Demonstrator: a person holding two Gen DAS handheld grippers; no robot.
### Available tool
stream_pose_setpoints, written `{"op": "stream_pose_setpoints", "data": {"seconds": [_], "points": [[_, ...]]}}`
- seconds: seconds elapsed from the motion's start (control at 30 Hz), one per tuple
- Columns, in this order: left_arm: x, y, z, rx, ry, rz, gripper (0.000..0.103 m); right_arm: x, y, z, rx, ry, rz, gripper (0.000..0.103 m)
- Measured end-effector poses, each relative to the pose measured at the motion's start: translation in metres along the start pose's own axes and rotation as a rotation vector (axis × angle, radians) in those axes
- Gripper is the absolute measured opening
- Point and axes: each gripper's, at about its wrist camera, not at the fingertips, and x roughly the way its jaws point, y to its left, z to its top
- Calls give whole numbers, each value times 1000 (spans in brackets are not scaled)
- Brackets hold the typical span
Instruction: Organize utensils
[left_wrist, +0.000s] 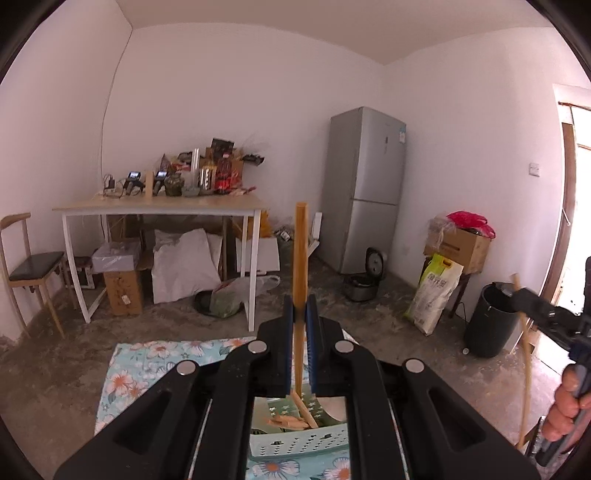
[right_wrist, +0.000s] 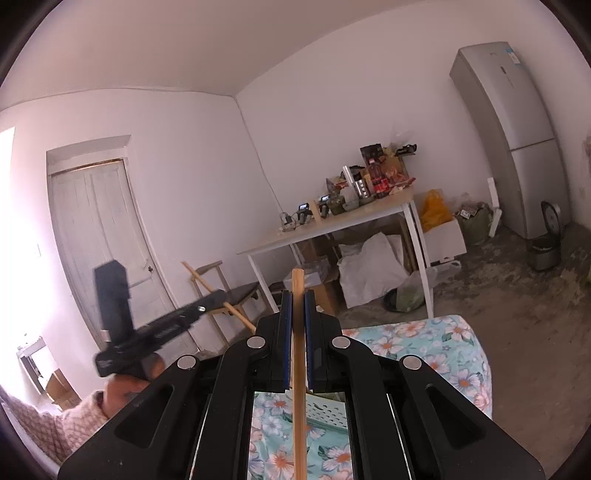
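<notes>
My left gripper (left_wrist: 300, 308) is shut on a wooden utensil handle (left_wrist: 300, 251) that stands upright between its blue pads. Below it, through the gap, a pale green perforated basket (left_wrist: 295, 441) holds more wooden utensils. My right gripper (right_wrist: 297, 306) is shut on a second long wooden handle (right_wrist: 298, 369) that runs up between its pads. In the left wrist view the right gripper (left_wrist: 517, 291) shows at the far right with its stick (left_wrist: 526, 369) hanging down. In the right wrist view the left gripper (right_wrist: 218, 295) shows at the left with its stick (right_wrist: 210, 286).
A floral cloth (left_wrist: 147, 369) covers the work surface, also seen in the right wrist view (right_wrist: 424, 347). Behind stand a cluttered white table (left_wrist: 159, 206), a chair (left_wrist: 33, 266), a grey fridge (left_wrist: 364, 184), a black bin (left_wrist: 491, 321), boxes and bags on the concrete floor.
</notes>
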Motion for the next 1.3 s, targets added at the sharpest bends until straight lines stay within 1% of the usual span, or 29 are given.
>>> {"op": "stream_pose_setpoints", "data": {"seconds": [0.23, 0.33, 0.37, 0.43, 0.5, 0.57, 0.63, 0.7, 0.73, 0.8, 0.93, 1.03, 1.1, 1.17, 1.3], "points": [[45, 0, -17, -27, 88, -4, 6, 1, -4, -3, 14, -1, 4, 5], [57, 3, -27, -45, 114, -9, 6, -1, -5, -3, 21, 0, 3, 4], [60, 7, -30, -61, 110, -6, 7, -1, -5, -3, 22, 0, 0, 5], [61, 10, -32, -76, 106, -10, 13, 0, -4, -2, 24, 1, -1, 5], [61, 14, -33, -94, 119, -8, 35, -1, -4, -1, 25, -2, 3, 5], [56, 17, -33, -105, 105, -8, 41, -2, -2, 1, 26, -8, 9, 5], [50, 19, -32, -106, 92, 7, 49, -1, 0, 5, 24, -16, 12, 4], [40, 20, -31, -121, 63, 12, 60, -1, 3, 10, 20, -27, 16, 4], [35, 21, -31, -125, 55, 13, 63, -1, 5, 13, 16, -35, 19, 4], [21, 24, -29, -133, 27, 14, 71, 1, 8, 21, 7, -54, 25, 4], [-12, 34, -34, -150, -17, 7, 81, 7, 8, 42, 11, -97, 57, 4], [-34, 44, -47, -154, -23, -3, 87, 16, 7, 59, 20, -132, 81, 4], [-46, 51, -60, -154, -7, 5, 91, 22, 5, 68, 21, -156, 91, 4], [-56, 59, -77, -157, 21, 22, 92, 32, 1, 77, 27, -171, 108, 5], [-71, 81, -118, -192, 101, 92, 92, 57, -5, 84, 44, -183, 120, 5]]}}
